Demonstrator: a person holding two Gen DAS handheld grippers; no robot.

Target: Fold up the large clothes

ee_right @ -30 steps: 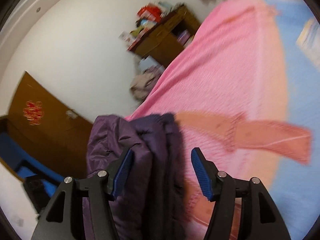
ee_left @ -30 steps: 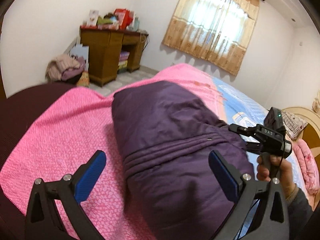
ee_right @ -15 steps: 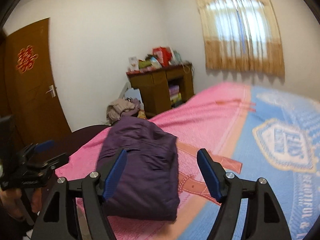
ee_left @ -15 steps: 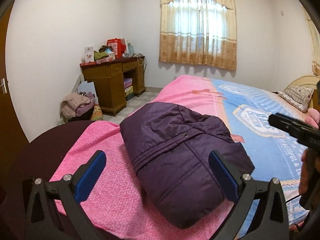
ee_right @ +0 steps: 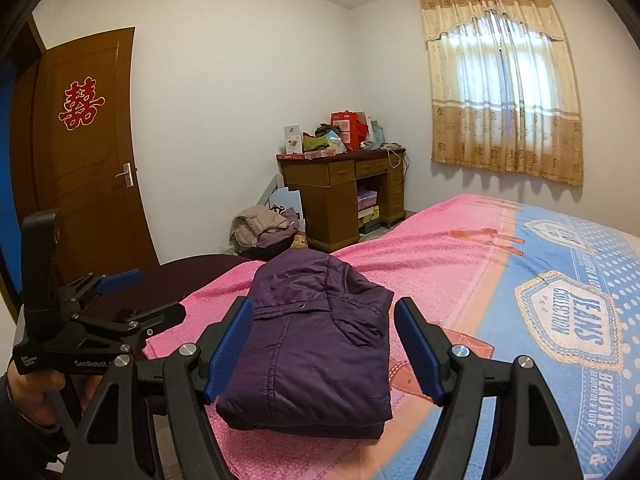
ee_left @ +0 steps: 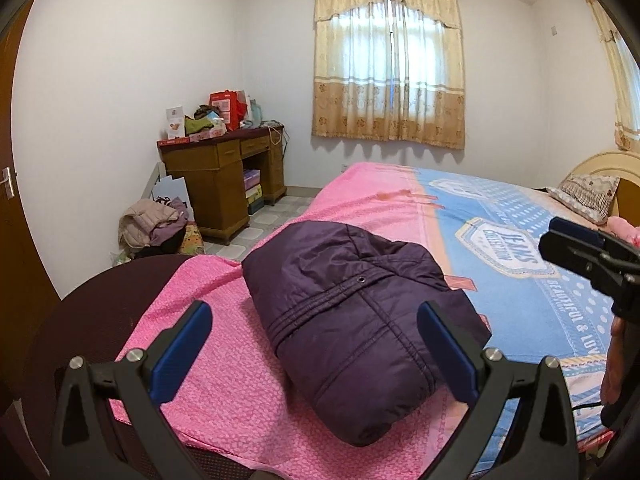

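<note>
Left gripper: jaws spread wide, nothing between the pads, held clear above the bed. Right gripper: jaws also spread, having just been opening; nothing pinched. Both gripper bases cut off by the lower frame edge.

Purple jacket lies folded into a compact bundle on the pink end of the bedspread, near the bed's foot corner. Its underside and inner layers are hidden.

A hand grips the left handle, only partly visible. Beyond: clothes pile on the floor, cluttered desk, curtained window. Pillow half cut off at far right.
</note>
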